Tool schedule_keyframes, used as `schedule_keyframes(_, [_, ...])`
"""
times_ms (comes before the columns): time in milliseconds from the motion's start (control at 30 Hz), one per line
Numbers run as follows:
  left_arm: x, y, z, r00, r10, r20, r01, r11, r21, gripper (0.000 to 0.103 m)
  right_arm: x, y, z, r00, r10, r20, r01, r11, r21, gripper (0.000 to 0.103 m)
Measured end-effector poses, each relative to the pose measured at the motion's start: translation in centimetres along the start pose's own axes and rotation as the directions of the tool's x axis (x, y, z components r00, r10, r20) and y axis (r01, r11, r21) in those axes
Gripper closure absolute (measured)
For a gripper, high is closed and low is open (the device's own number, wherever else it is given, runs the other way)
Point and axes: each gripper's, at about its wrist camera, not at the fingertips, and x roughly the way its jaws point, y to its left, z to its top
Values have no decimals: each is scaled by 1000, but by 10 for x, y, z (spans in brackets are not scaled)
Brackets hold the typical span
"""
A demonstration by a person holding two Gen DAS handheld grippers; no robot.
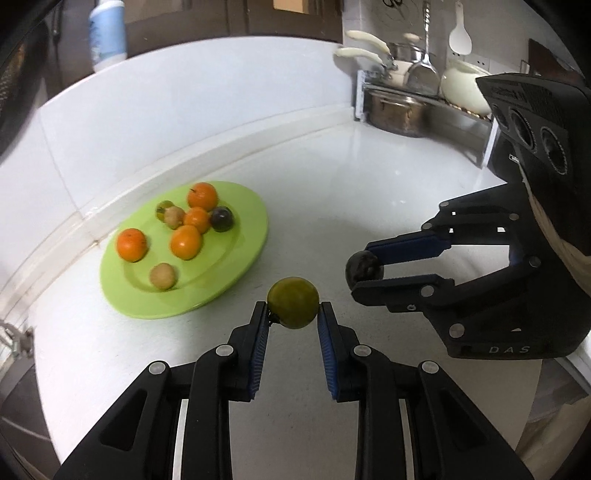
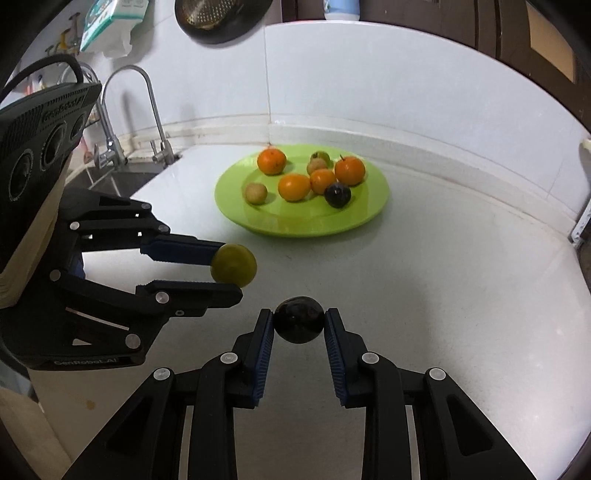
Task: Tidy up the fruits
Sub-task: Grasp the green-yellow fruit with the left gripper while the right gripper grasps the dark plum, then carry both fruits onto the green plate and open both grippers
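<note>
My left gripper point(image 1: 293, 308) is shut on a round green fruit point(image 1: 293, 301), held a little above the white counter; from the right wrist it shows at the left, gripper point(image 2: 231, 267) and green fruit point(image 2: 233, 265). My right gripper point(image 2: 299, 320) is shut on a dark purple fruit point(image 2: 298, 319), seen from the left wrist as gripper point(image 1: 364, 268) pinching the dark fruit point(image 1: 364, 269). Beyond both lies a lime green plate point(image 1: 236, 269) point(image 2: 369, 210) carrying several oranges, two tan fruits, a small green one and another dark fruit point(image 2: 337, 195).
A rack of steel pots and a white kettle point(image 1: 463, 86) stands at the counter's far right corner. A sink with a curved faucet point(image 2: 147, 110) lies left of the plate. The white backsplash point(image 1: 184, 110) runs behind. A blue-white bottle point(image 1: 107, 33) stands on the ledge.
</note>
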Motion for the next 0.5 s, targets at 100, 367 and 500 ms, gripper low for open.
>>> schedule_keyframes(100, [-9, 1, 3, 1000, 26, 17, -26, 1000, -14, 76, -8, 6, 4, 1000, -4, 22, 4, 1000, 2, 74])
schedule_keyframes(367, [-36, 7, 6, 993, 101, 58, -97, 993, -69, 76, -30, 20, 17, 995, -21, 95, 20, 1000, 14, 74])
schedule_keyframes(500, [-48, 11, 7, 986, 146, 78, -139, 986, -86, 76, -37, 23, 23, 993, -24, 119, 22, 1000, 22, 74])
